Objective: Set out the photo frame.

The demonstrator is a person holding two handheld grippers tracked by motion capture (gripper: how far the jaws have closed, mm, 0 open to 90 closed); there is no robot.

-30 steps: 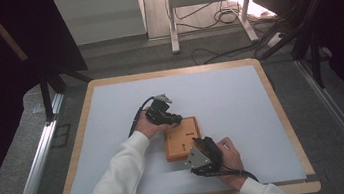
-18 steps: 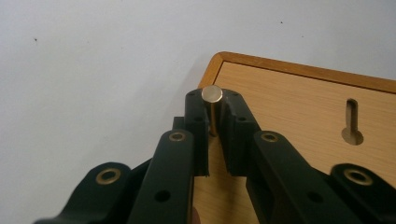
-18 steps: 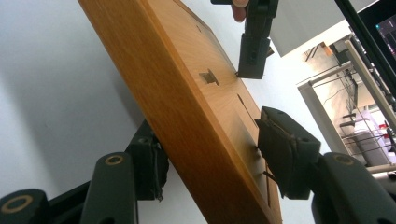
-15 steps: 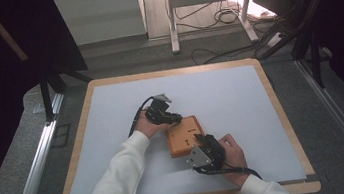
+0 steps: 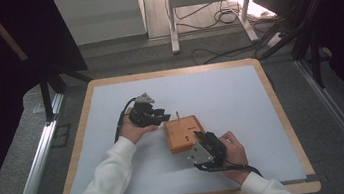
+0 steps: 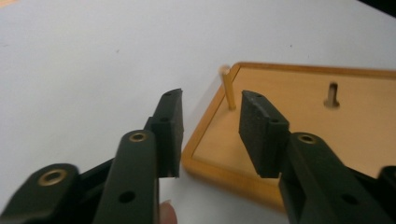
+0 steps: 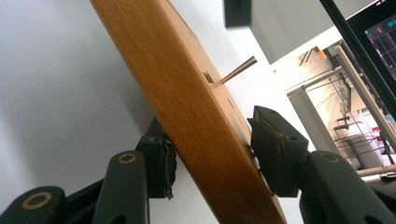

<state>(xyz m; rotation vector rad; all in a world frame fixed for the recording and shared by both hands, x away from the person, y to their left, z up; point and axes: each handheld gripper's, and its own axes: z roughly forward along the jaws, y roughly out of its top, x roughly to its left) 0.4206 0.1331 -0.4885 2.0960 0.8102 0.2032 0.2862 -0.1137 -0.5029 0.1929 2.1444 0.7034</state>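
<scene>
A square wooden board (image 5: 180, 131) with a raised rim lies on the white mat, and a thin wooden peg (image 5: 178, 115) stands upright at its far left corner. My left gripper (image 5: 162, 118) hovers at the board's left edge. In the left gripper view it (image 6: 210, 133) is open, with the peg (image 6: 228, 88) just beyond the gap and the board (image 6: 299, 121) under the right pad. My right gripper (image 5: 202, 142) is at the board's near right side. In the right gripper view its pads clamp the board's edge (image 7: 187, 107) from below and above.
The white mat (image 5: 229, 89) sits in a wooden-framed tabletop (image 5: 283, 112). A slot-shaped hole (image 6: 332, 93) shows in the board's face. Beyond the table stand a white-legged stand (image 5: 172, 21) and loose cables (image 5: 225, 17) on the floor.
The right gripper has slid slightly farther onto the board's near edge. The left hand and its gripper have stayed almost still beside the peg.
</scene>
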